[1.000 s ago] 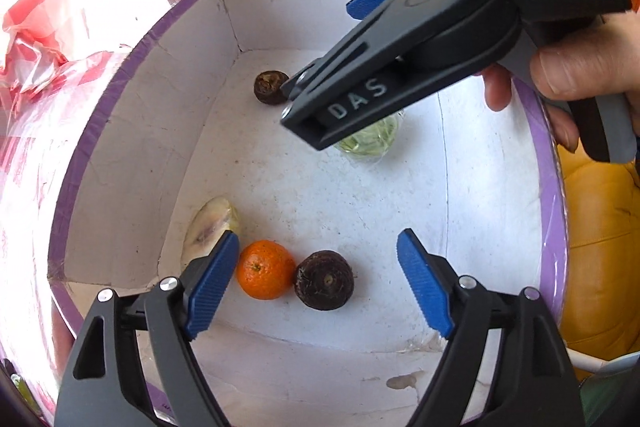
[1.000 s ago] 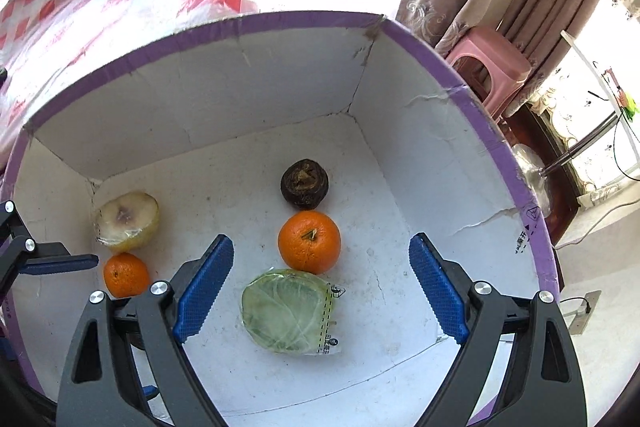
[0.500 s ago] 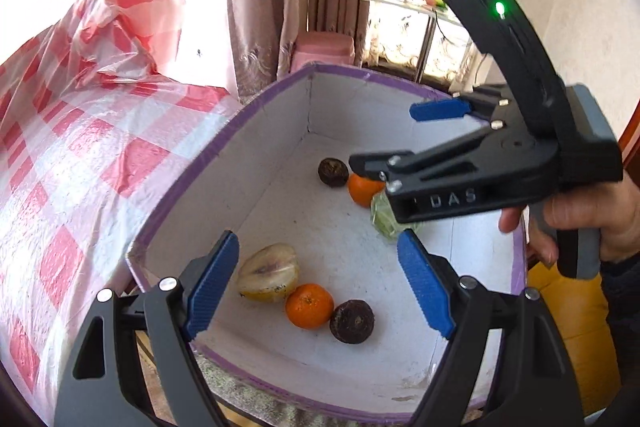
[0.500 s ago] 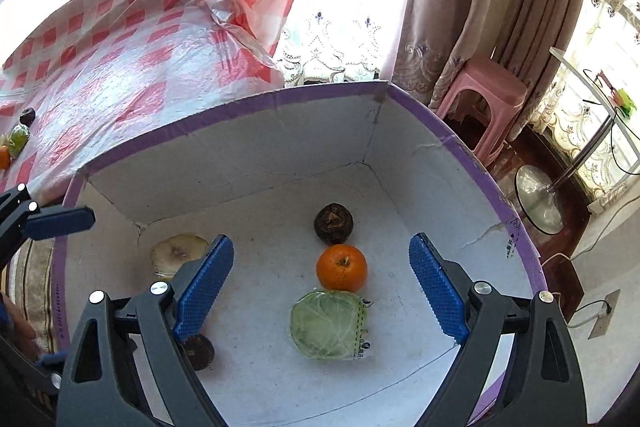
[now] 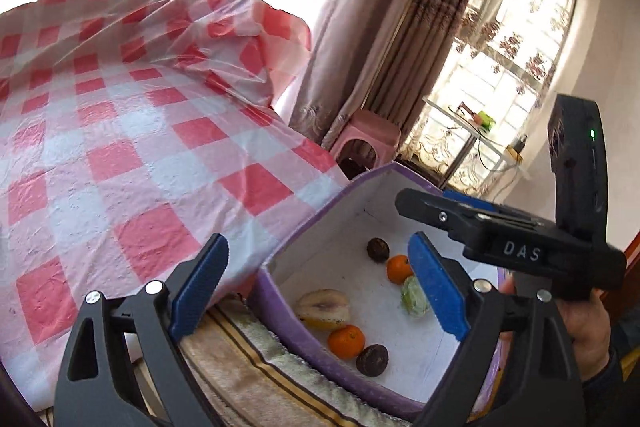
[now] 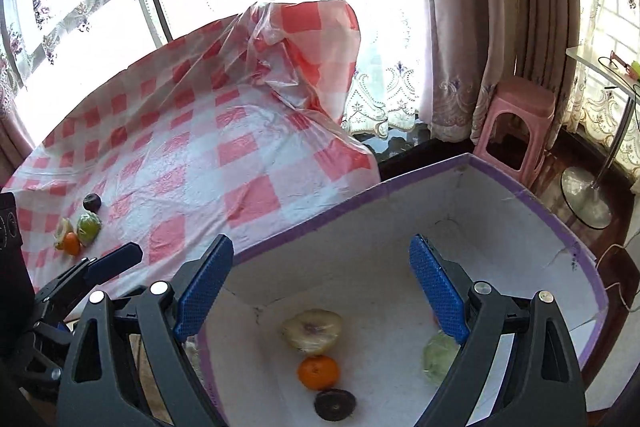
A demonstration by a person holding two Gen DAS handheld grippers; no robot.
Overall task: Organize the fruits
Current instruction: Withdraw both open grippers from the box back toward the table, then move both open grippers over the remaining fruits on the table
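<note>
A white box with a purple rim (image 5: 320,215) holds several fruits: a pale cut fruit (image 5: 323,309), an orange (image 5: 346,341), a dark round fruit (image 5: 372,359), a wrapped green fruit (image 5: 414,295), a second orange (image 5: 399,269) and a second dark fruit (image 5: 378,249). My left gripper (image 5: 318,287) hangs above the box's left edge; its jaws are opening with nothing between them. My right gripper (image 6: 322,291) is open and empty above the box (image 6: 400,183). On the table lie a dark fruit (image 6: 92,202), a green fruit (image 6: 89,227) and an orange (image 6: 72,243).
A red-and-white checked plastic cloth (image 5: 120,147) covers the table left of the box. A striped towel (image 5: 256,367) lies under the box's near side. A pink stool (image 6: 516,103) and curtains stand behind. A hand (image 5: 588,327) holds the right gripper.
Both grippers have risen and drawn back out of the box, so the table and window now show. The left view has swung left, and its jaws stand wider.
</note>
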